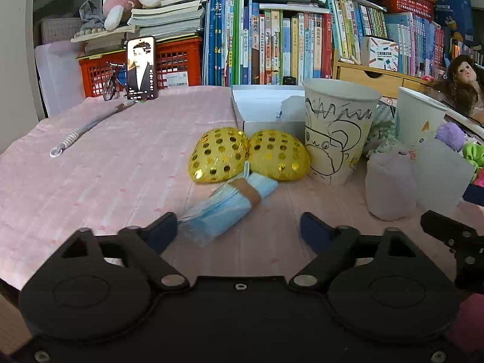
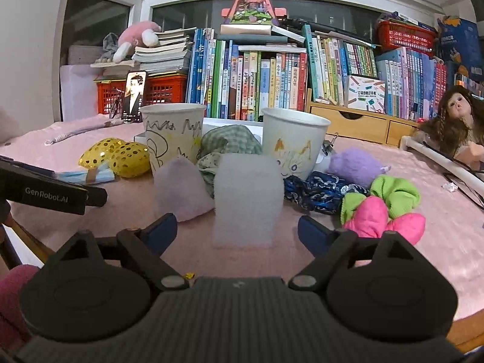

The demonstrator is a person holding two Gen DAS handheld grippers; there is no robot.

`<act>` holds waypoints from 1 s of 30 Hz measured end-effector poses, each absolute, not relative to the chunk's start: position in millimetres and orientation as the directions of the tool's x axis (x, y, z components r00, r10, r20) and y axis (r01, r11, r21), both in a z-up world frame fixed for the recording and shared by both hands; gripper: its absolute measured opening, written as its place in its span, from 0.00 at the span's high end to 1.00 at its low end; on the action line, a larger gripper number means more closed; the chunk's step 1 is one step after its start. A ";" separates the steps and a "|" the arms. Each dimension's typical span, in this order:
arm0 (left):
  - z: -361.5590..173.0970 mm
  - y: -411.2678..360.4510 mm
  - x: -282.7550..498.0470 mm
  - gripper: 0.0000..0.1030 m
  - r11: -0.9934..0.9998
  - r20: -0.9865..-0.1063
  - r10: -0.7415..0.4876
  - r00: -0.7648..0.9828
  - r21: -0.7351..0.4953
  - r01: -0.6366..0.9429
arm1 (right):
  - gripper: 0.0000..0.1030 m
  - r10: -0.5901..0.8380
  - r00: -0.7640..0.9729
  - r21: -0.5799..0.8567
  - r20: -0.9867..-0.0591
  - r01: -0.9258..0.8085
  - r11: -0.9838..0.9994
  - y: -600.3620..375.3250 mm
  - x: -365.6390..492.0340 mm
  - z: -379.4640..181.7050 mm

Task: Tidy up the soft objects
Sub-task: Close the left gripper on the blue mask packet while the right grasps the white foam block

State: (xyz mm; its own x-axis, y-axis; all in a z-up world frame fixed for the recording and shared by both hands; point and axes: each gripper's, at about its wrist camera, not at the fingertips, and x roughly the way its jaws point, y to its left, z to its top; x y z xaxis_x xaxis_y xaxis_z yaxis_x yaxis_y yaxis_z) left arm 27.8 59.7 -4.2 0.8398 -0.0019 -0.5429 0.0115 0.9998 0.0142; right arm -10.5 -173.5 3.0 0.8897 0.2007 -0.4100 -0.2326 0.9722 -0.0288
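The left gripper hangs low over the pink-covered table, jaws apart and empty, with a folded blue mask just ahead, its near end between the fingertips but unpressed. Two gold pouches lie behind the mask, beside a doodled cup. The right gripper is also spread, holding nothing; a white foam block stands just beyond its fingers, beside a lilac pouch and near the scrunchies.

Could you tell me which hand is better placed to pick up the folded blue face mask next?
Left: its tongs stand open around the blue face mask, while the right tongs face a white foam block.
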 end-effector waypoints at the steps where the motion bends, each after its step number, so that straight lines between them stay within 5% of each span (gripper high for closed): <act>1: -3.0 59.8 26.2 0.28 1.000 -0.544 -0.001 0.839 0.012 0.009 | 0.13 0.201 0.889 -0.031 -0.412 -0.234 0.972 -172.7 -10.1 2.7; 5: 1.0 57.7 16.7 0.49 1.000 -0.545 -0.016 0.838 -0.003 0.017 | 0.15 0.199 0.888 -0.035 -0.416 -0.234 0.972 -170.6 -10.2 1.7; 12: 7.3 49.6 -1.0 0.49 0.998 -0.541 -0.066 0.839 -0.017 0.067 | 0.19 0.184 0.892 -0.039 -0.413 -0.219 0.975 -171.3 -8.8 2.9; 19: 9.8 51.8 13.0 0.32 0.999 -0.487 0.014 0.873 0.043 0.008 | 0.27 0.157 0.899 -0.033 -0.409 -0.187 0.982 -175.0 -5.0 4.3; 27: 0.5 56.0 38.6 0.35 0.999 -0.527 -0.015 0.850 0.016 0.027 | 0.36 0.140 0.903 -0.025 -0.407 -0.165 0.986 -176.9 1.1 4.2; 30: -2.3 51.8 36.0 0.45 0.999 -0.531 -0.024 0.847 0.021 0.042 | 0.42 0.141 0.902 -0.020 -0.407 -0.163 0.986 -176.9 2.5 3.9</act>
